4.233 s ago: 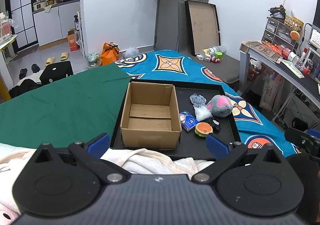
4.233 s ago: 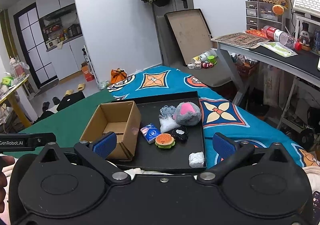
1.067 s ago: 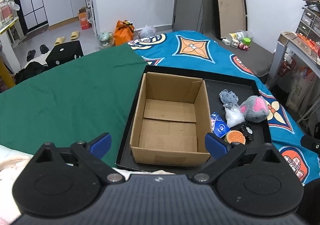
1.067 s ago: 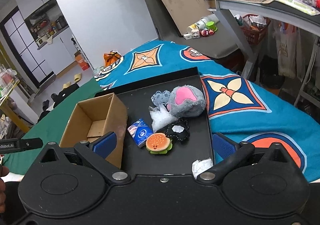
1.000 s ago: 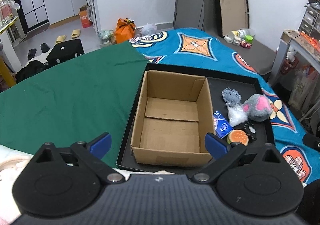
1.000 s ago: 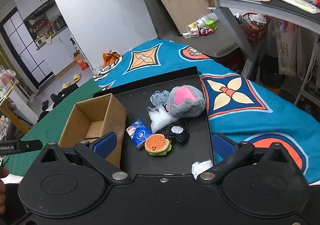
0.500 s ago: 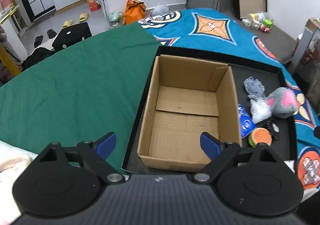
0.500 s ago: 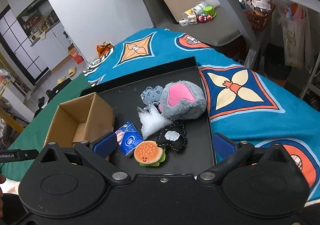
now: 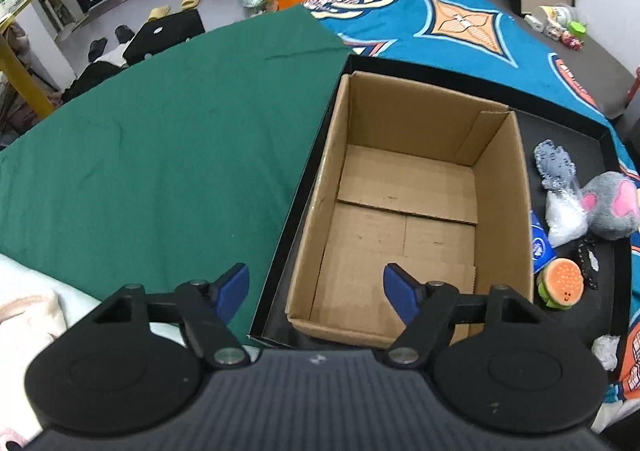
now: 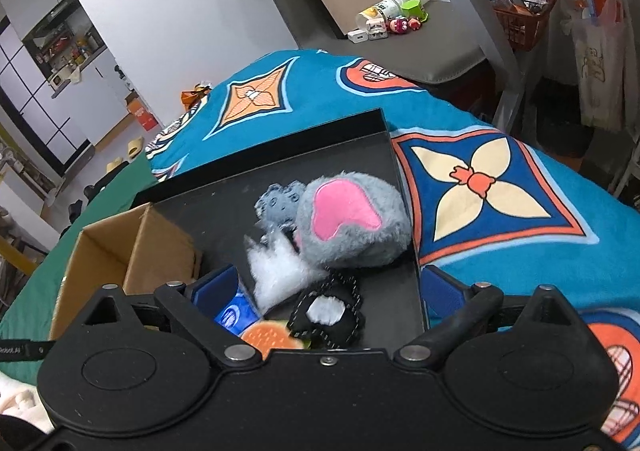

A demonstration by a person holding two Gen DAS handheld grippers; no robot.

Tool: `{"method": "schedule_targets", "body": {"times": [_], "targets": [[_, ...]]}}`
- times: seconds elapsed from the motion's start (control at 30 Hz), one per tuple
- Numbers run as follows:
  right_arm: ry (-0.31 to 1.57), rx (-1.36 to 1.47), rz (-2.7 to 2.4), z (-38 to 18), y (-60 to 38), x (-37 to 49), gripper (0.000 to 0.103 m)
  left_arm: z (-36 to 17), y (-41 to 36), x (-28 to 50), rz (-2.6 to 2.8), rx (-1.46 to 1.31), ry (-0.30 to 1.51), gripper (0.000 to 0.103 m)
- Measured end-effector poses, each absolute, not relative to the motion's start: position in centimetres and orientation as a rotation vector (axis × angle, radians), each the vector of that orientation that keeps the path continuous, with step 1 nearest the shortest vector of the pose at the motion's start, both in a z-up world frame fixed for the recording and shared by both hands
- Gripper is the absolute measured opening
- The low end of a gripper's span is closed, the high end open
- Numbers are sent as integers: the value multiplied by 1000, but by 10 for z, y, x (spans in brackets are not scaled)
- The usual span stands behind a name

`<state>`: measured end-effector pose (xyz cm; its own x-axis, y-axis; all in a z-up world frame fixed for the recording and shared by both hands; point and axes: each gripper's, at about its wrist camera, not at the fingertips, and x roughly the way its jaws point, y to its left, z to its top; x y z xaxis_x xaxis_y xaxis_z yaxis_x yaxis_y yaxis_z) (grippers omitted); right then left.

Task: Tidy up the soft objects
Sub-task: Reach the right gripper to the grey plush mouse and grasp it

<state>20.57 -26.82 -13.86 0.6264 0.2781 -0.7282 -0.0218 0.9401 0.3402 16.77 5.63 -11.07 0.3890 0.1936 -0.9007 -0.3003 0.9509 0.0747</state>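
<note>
An empty cardboard box (image 9: 404,211) stands on the left of a black tray (image 9: 568,123). My left gripper (image 9: 316,287) hovers over the box's near left corner. Its jaws are closing with that corner wall between them, untouched. Right of the box lie a grey plush with a pink patch (image 10: 352,223), a flat grey toy (image 10: 280,203), a white fluffy bag (image 10: 280,267), a blue tissue pack (image 10: 234,313), a burger toy (image 10: 268,333) and a black patch (image 10: 328,311). My right gripper (image 10: 328,291) is open just above these, holding nothing.
The tray rests on a bed with a green cloth (image 9: 160,151) on the left and a blue patterned blanket (image 10: 500,191) on the right. A crumpled white tissue (image 9: 606,345) lies at the tray's near right corner. A grey desk leg (image 10: 496,51) stands beyond the bed.
Both grippers have come forward and down toward the tray. The left jaws have narrowed over the box's near corner. The soft toys now fill more of the right wrist view.
</note>
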Motion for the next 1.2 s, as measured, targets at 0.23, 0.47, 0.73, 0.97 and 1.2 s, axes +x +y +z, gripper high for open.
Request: {"method": "schedule_targets", "body": {"times": [0.23,0.47,0.73,0.97,1.2], "targets": [[903,280,163,-155,-267,232,98,-124,58,180,351,-113,1170,62],[922,256,156,-166,-264,251,98,-134,61,193,365,-135,1197,53],[925,245,144,-177,-263,262,74,-134,59,195,369,-130,1170,46],[903,202,154,-173,-259,250,49,-129,57,192,363,-134,1136,46],[902,215,156,-162,-259,241,46,-125,60,188,328,-169,1104,46]]}}
